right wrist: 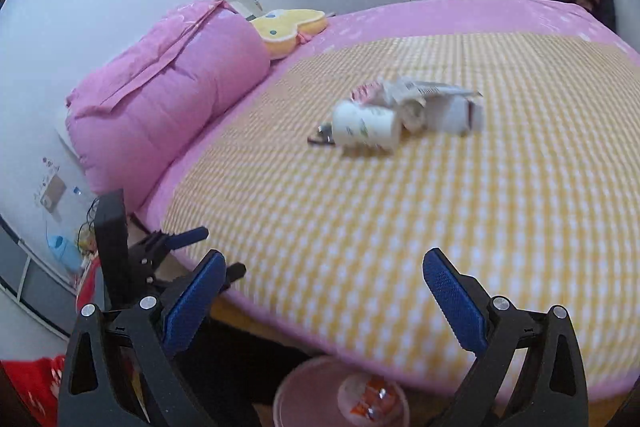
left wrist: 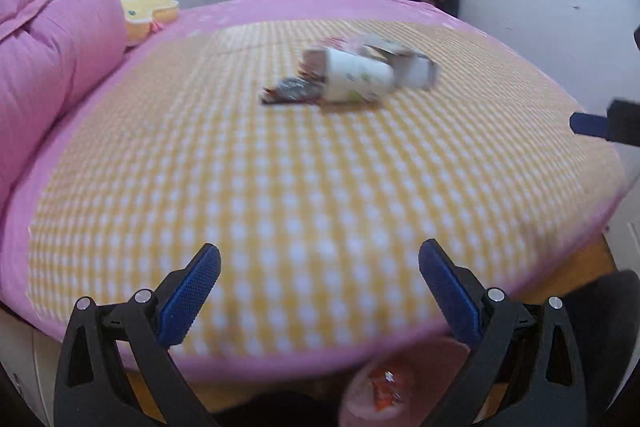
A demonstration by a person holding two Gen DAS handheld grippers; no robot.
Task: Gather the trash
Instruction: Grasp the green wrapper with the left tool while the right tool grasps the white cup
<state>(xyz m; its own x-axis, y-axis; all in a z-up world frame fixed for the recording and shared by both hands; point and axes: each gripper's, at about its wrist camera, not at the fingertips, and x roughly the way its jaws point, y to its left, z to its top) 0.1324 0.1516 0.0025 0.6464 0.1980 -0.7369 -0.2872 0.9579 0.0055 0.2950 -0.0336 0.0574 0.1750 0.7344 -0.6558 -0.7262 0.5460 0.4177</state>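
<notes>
Yellow-checked bedding [left wrist: 320, 187] covers a pink bed, where a white paper cup [left wrist: 356, 77] lies on its side among wrappers and a crumpled carton [right wrist: 436, 107] near the middle. Left tongs [left wrist: 320, 291] and right tongs [right wrist: 320, 295] hang open and empty at the near edge, above a pink bin [right wrist: 304, 395].

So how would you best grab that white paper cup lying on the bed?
Probably across its round body. The paper cup lies on its side, its open rim toward the cardboard box. Come from above with the open right gripper, one finger on each long side, near the clear closed end.
</notes>
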